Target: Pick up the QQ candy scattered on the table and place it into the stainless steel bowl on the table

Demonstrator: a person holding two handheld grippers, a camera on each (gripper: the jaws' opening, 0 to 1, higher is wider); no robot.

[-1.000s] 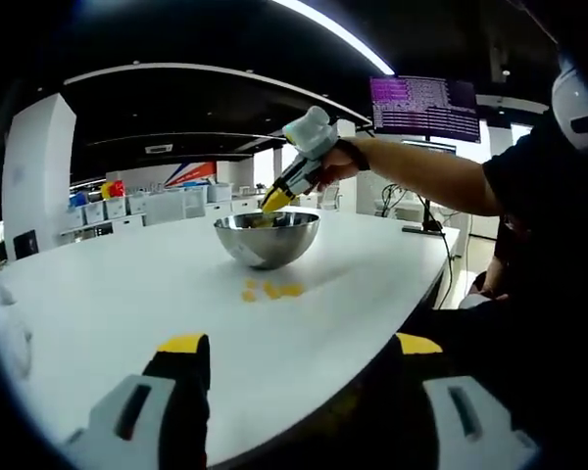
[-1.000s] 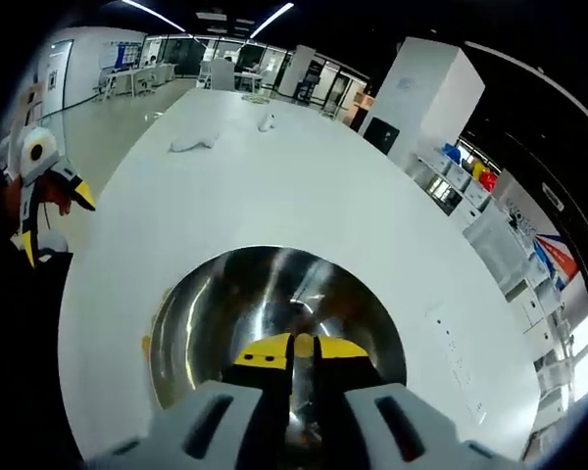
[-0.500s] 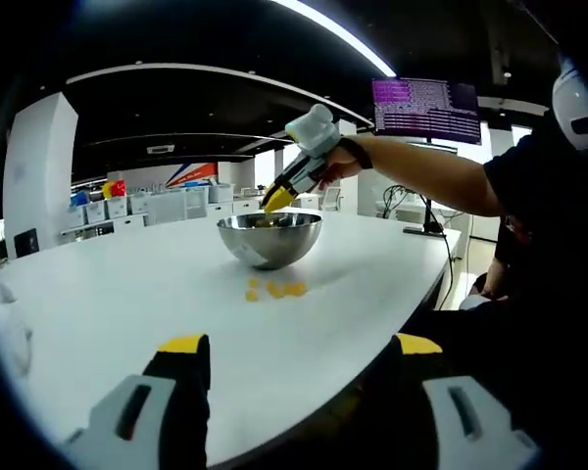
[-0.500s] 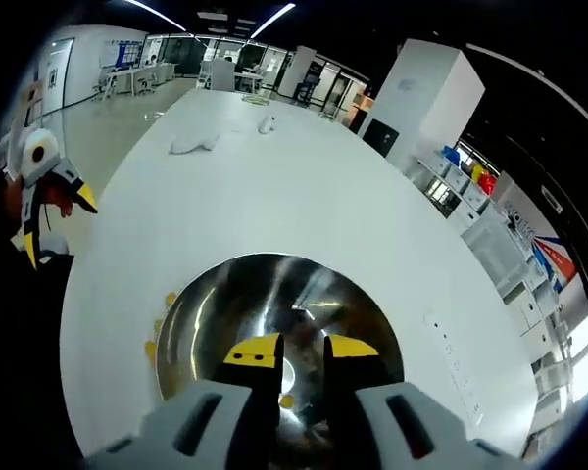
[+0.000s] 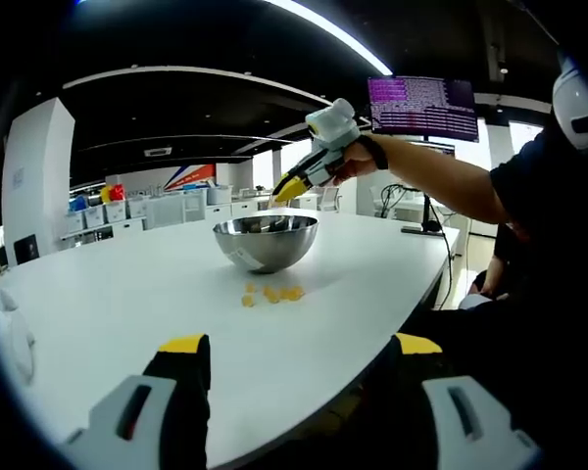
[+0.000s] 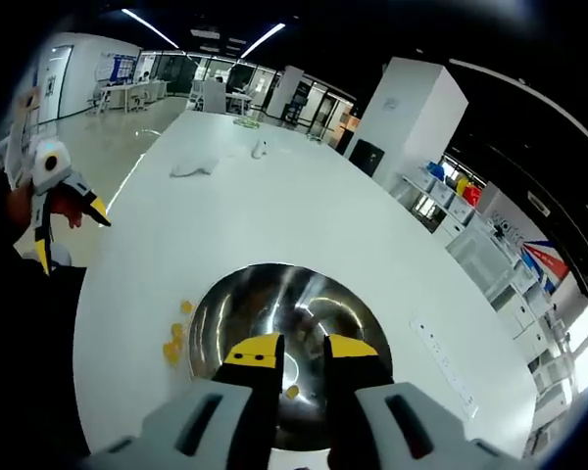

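The stainless steel bowl [image 5: 266, 240] stands on the white table [image 5: 127, 294]. Several yellow QQ candies [image 5: 270, 293] lie on the table just in front of it. From above, the bowl [image 6: 265, 313] holds a yellow candy [image 6: 291, 392], and loose candies [image 6: 174, 340] lie to its left. My right gripper [image 6: 302, 349] hovers above the bowl, open with nothing between its yellow tips; it also appears raised over the bowl's far rim as the right gripper [image 5: 292, 186]. My left gripper [image 5: 294, 345] is open over the near table edge, empty, and shows far left as the left gripper [image 6: 67, 230].
A person's arm [image 5: 431, 176] reaches in from the right. White cloth-like items [image 6: 198, 166] lie far along the table. Cabinets and boxes [image 5: 147, 206] line the back wall. A monitor [image 5: 423, 106] hangs at upper right.
My right gripper opened, a candy now lies in the bowl, and the gripper rose up and away from the bowl. The left gripper stayed still.
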